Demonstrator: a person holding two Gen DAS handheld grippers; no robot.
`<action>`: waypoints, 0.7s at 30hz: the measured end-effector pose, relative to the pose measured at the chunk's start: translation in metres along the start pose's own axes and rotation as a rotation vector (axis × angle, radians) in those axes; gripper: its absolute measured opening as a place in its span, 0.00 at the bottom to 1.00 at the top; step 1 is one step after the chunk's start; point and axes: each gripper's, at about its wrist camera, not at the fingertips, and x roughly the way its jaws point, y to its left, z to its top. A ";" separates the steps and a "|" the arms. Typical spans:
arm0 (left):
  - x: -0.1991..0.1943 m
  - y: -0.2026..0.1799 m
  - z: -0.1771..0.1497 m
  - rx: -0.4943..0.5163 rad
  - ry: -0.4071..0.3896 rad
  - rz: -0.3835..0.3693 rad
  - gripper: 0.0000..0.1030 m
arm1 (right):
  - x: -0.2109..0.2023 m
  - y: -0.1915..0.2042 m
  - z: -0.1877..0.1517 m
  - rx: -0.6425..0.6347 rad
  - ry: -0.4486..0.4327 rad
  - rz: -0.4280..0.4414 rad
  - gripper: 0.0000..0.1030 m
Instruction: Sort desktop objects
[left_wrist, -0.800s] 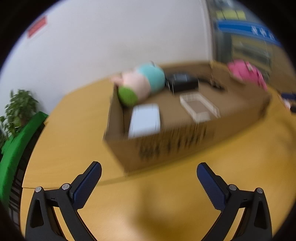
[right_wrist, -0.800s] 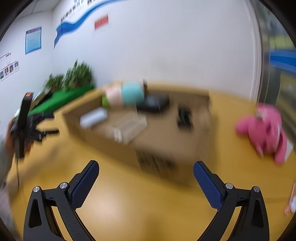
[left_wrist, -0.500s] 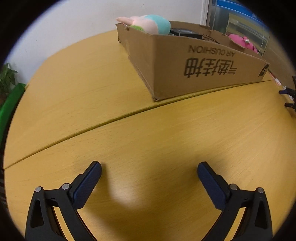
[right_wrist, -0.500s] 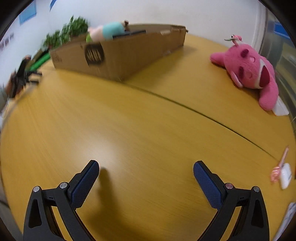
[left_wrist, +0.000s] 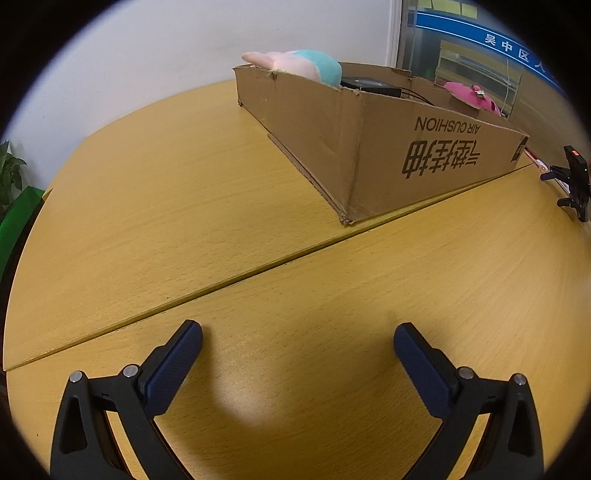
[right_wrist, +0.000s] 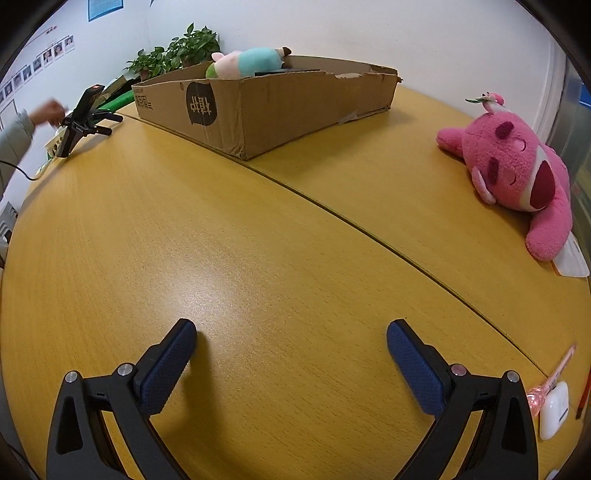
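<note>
While both grippers hang low over bare wood, the step in hand looks like choosing the first loose thing to carry to the box. Largest of all is the tabletop (right_wrist: 258, 258), yellow wood with a seam running across it. On it stands the cardboard box (right_wrist: 280, 110), long and shallow, already holding a pastel plush toy (right_wrist: 247, 62) and some dark items I cannot make out. Well apart from the box, towards the right edge in the right wrist view, lies the pink plush bear (right_wrist: 517, 173) on its side, partly over a white sheet (right_wrist: 572, 262). Smaller again, just beside the right gripper (right_wrist: 291, 339), are a white earbud case (right_wrist: 554, 410) and a pink pen (right_wrist: 550, 380), touching or nearly so. The right gripper stands wide and empty, and so does the left gripper (left_wrist: 298, 341), which faces the near corner of the box with nothing loose before it. I judge the right hand best placed for the bear: come at its body, not a limb, and close on the bulk, since soft plush gives under the pads. For the case and pen, take one at a time, or the other may be knocked off the tabletop's edge.
</note>
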 end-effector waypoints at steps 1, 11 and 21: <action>0.000 0.000 0.000 0.000 0.000 0.000 1.00 | 0.000 -0.001 0.000 0.000 0.001 0.001 1.00; 0.002 0.000 0.002 0.002 0.001 0.001 1.00 | -0.001 -0.001 0.000 0.000 -0.001 0.000 1.00; 0.001 0.000 0.005 0.003 0.002 0.000 1.00 | -0.004 -0.001 -0.004 -0.001 -0.002 0.001 1.00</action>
